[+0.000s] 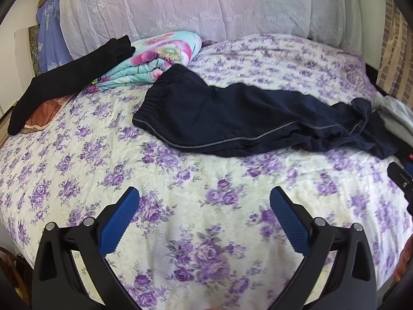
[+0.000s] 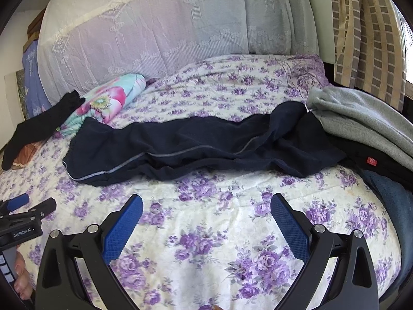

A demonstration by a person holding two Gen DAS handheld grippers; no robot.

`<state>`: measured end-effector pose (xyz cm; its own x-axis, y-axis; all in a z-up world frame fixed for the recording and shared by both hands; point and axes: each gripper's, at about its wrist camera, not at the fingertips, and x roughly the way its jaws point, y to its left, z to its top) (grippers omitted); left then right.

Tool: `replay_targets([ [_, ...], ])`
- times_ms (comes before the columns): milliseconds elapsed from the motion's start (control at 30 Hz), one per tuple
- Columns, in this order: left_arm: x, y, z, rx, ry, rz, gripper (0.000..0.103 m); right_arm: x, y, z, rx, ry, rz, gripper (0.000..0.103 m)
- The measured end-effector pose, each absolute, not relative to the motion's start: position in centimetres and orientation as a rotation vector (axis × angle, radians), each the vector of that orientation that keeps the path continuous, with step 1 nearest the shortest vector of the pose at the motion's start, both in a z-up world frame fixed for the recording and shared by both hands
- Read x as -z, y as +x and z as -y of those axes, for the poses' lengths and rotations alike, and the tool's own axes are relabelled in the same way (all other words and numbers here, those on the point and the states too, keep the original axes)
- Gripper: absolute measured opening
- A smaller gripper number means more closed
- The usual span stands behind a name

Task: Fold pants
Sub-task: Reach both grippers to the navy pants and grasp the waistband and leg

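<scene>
Left gripper (image 1: 205, 196) gaping empty, right gripper (image 2: 206, 202) likewise, one navy pants (image 1: 245, 118) on bed (image 1: 180, 180)

Dark navy pants (image 1: 247, 118), thin grey side stripe, ribbed elastic waistband at left. Laid sideways across the flowered bed (image 1: 206, 206), legs together, rumpled and bunched at the right-hand cuffs. Unfolded.

I see a bed (image 2: 206, 232) under a cream sheet printed with purple flowers. A white lace cover (image 2: 155, 33) drapes the headboard behind it. At right hangs a tan checked curtain (image 2: 366, 38), daylight bright at its edge. A pale wall (image 1: 23, 13) shows at left.
</scene>
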<state>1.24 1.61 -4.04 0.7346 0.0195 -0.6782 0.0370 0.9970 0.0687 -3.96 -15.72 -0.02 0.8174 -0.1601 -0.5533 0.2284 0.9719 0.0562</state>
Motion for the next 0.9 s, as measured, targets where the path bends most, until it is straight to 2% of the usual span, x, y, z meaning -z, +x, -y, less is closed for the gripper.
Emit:
replay_targets([
  [367, 9.0, 10.2, -7.0, -0.115, 0.133, -0.96, 0.099, 6.2, 2.9, 21.3, 0.264, 0.051, -0.875, 0.1],
  [433, 10.1, 11.1, -8.0, -0.107, 0.1, -0.993, 0.099, 6.6, 2.6, 22.0, 0.237, 0.099, -0.861, 0.1],
  [633, 10.7, 9.8, -6.1, -0.156, 0.196, -0.918, 0.099, 7.2, 1.9, 22.9, 0.179, 0.167, -0.846, 0.1],
  [800, 9.8, 11.4, -7.3, -0.072, 0.139, -1.0, 0.099, 7.0, 1.8, 23.5, 0.155, 0.199, -0.836, 0.1],
  [900, 8.1, 14.2, -9.1, 0.111, -0.007, -0.988, 0.099, 6.8, 1.3, 24.3, 0.127, 0.254, -0.815, 0.1],
])
